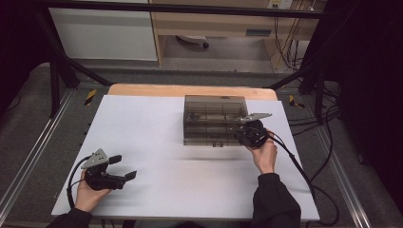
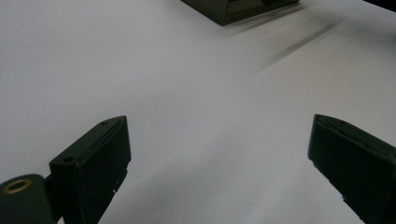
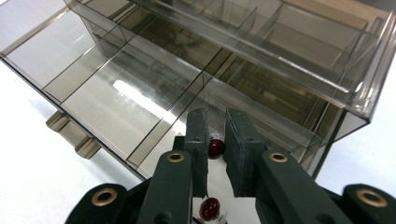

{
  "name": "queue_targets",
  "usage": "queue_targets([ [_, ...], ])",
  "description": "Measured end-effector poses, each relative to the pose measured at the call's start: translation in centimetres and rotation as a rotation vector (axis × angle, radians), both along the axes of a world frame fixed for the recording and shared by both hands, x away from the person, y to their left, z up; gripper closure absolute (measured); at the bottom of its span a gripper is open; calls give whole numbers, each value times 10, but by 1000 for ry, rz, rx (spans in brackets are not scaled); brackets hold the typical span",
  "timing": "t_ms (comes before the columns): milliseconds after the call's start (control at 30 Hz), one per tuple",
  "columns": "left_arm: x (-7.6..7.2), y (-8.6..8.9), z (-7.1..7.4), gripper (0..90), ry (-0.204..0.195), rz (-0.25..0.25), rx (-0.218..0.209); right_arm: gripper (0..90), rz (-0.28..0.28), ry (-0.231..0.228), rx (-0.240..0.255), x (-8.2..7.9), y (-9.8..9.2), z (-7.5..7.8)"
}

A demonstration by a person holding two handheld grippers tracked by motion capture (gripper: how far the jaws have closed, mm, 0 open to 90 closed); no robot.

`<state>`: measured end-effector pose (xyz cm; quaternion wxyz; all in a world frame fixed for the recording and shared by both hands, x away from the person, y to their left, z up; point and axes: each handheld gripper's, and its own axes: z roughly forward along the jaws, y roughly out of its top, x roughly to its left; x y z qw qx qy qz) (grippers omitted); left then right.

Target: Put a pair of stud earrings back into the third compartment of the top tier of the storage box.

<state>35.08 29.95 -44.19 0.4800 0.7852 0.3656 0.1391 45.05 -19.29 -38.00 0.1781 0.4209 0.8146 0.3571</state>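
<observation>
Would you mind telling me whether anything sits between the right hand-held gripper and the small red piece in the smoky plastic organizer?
Nothing visible does. The right hand-held gripper already reaches into the organizer's open drawer compartment, its jaws nearly closed around the small red piece. A second red piece lies nearer the gripper's base.

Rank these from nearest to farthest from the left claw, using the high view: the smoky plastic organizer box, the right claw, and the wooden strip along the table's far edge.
1. Smoky plastic organizer box, mid-table, ahead and to the right of the left claw.
2. Right claw, at the box's right front corner.
3. Wooden strip, along the far edge.
</observation>
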Motion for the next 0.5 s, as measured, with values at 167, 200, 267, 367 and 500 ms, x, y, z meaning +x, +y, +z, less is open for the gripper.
queue_targets([
  [167, 0, 0, 0, 60, 0, 0, 0, 783, -5, 4, 2, -1, 0, 0],
  [200, 0, 0, 0, 60, 0, 1, 0, 770, -4, 3, 3, -1, -1, 0],
  [267, 0, 0, 0, 60, 0, 1, -1, 756, -5, 0, 5, -3, -2, 2],
  [367, 0, 0, 0, 60, -1, 1, -1, 728, -7, -20, 20, -6, -6, 6],
  [500, 0, 0, 0, 60, -1, 1, -1, 646, 3, -46, 49, -13, -9, 14],
])
